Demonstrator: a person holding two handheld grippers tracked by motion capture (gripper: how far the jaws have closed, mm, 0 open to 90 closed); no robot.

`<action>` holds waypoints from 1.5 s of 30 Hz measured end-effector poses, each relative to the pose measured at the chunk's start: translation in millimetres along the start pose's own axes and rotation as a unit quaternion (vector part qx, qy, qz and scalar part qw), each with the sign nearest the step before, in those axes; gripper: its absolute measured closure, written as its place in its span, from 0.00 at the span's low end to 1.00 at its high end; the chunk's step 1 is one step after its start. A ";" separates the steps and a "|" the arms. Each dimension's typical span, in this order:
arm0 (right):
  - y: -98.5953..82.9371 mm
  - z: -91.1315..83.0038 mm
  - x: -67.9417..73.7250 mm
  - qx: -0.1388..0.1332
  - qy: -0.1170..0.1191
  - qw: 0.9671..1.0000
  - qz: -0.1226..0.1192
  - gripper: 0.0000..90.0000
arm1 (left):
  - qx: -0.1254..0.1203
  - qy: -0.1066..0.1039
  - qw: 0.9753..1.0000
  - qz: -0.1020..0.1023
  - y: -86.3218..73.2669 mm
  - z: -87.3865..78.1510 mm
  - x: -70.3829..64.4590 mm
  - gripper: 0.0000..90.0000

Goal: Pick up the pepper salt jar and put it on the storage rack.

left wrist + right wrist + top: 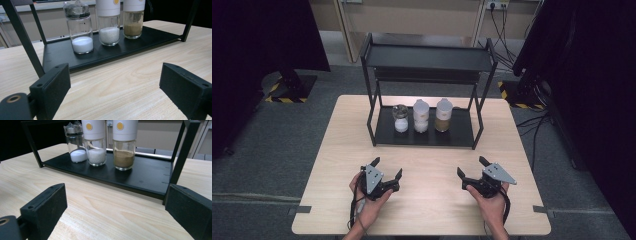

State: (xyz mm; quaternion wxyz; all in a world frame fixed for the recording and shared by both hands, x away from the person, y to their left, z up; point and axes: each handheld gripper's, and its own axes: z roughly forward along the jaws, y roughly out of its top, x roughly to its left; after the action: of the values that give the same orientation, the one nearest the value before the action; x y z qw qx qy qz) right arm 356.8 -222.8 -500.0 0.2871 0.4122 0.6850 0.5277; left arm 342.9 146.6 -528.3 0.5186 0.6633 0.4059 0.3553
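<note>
You will find no readable words, brands or numbers on anything here. The nearest things to a mark are the plain round yellow dots on the white caps of the two grinders (95, 142) (123, 143) on the rack's lower shelf (140, 176), and they carry no lettering you could make out.

Left black two-jaw gripper (387, 169) in the person's left hand (371, 197), jaws spread wide, right black two-jaw gripper (472, 167) level beside it, in the right hand (490, 200), jaws likewise apart
</note>
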 end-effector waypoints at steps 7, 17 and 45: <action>-2.2 -6.5 -2.9 -0.002 -0.004 1.000 -0.001 0.05 | 0.000 0.000 1.000 -0.001 0.0 0.0 0.1 0.10; -5.6 -13.2 -5.4 -0.003 -0.006 1.000 -0.003 0.05 | 0.000 0.000 1.000 0.000 0.0 0.0 0.0 0.10; -20.3 -25.3 -23.4 -0.001 -0.034 0.999 0.009 0.05 | 0.000 0.001 1.000 0.000 0.0 -0.1 -0.1 0.11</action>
State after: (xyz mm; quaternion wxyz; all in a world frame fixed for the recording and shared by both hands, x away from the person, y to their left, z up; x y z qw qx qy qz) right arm 342.2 -257.5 -513.4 0.3059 0.4357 0.6705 0.5168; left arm 342.8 146.6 -528.3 0.5185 0.6631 0.4061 0.3558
